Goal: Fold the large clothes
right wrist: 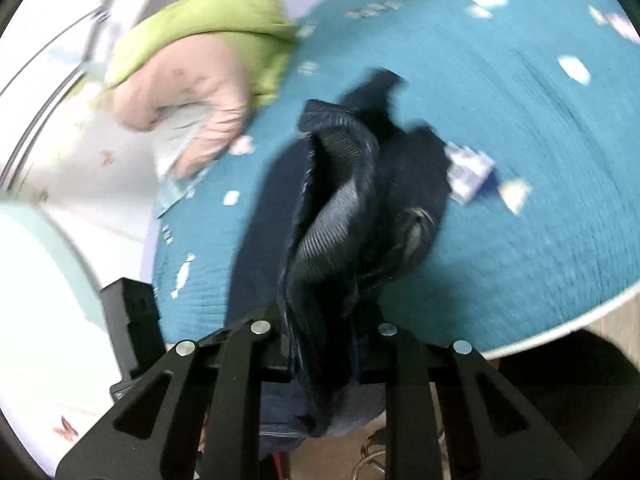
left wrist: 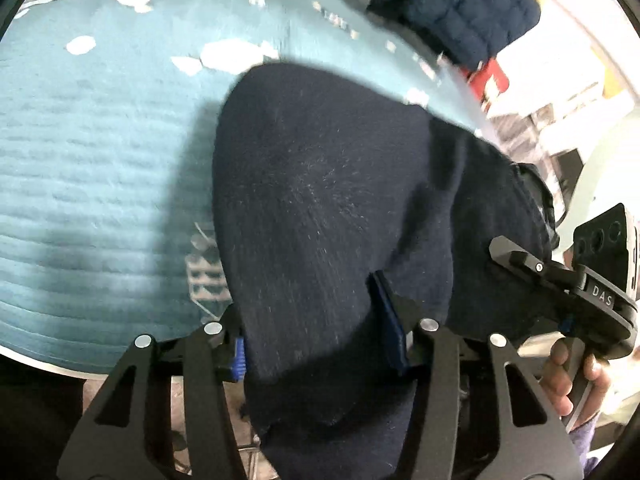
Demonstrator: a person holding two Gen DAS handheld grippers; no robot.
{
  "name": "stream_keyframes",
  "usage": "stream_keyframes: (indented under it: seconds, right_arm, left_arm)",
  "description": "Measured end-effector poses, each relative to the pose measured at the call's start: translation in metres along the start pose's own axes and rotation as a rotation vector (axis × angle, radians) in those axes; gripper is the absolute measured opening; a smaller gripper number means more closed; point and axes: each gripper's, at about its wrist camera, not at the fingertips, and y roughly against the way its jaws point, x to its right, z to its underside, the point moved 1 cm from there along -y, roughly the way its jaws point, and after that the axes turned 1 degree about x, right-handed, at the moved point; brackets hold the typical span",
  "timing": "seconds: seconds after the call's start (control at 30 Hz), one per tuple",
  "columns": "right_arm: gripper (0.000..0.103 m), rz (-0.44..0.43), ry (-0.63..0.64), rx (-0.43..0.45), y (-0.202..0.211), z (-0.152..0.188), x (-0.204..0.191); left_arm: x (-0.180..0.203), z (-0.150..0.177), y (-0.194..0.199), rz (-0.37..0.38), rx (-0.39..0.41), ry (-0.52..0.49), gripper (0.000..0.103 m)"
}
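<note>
A dark navy garment [left wrist: 320, 200] lies over the near edge of a bed with a teal cover [left wrist: 100, 160]. My left gripper [left wrist: 316, 344] is shut on a thick fold of the garment, which hangs down between its fingers. My right gripper [right wrist: 324, 356] is shut on another bunched part of the same garment [right wrist: 340, 200], with ribbed lining showing. The right gripper also shows in the left wrist view [left wrist: 560, 280], at the garment's right edge, held by a hand. Both views are motion-blurred.
A pile of green and pink clothes [right wrist: 200, 60] sits at the far left of the teal cover [right wrist: 520, 160]. A dark blue quilted item [left wrist: 460, 8] lies at the far right of the bed. A white tag or card [right wrist: 468, 172] lies beside the garment. Floor shows below the bed edge.
</note>
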Motion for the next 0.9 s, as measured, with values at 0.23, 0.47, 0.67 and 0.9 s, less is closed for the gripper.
stream_keyframes:
  seconds: [0.23, 0.47, 0.67, 0.9]
  right_arm:
    - [0.017, -0.079, 0.207, -0.014, -0.027, -0.028, -0.108]
    - [0.017, -0.238, 0.387, -0.104, -0.155, -0.033, -0.25]
    - [0.017, -0.366, 0.407, -0.148, -0.297, -0.017, -0.344]
    - [0.023, -0.25, 0.343, -0.301, -0.457, 0.025, -0.343]
  left_arm:
    - [-0.029, -0.034, 0.074, 0.034, 0.131, 0.092, 0.051]
    - [-0.103, -0.082, 0.167, -0.132, 0.311, 0.159, 0.051]
    - [-0.23, -0.134, 0.25, -0.387, 0.379, 0.132, 0.051]
    - [-0.354, -0.131, 0.238, -0.584, 0.279, 0.2, 0.058]
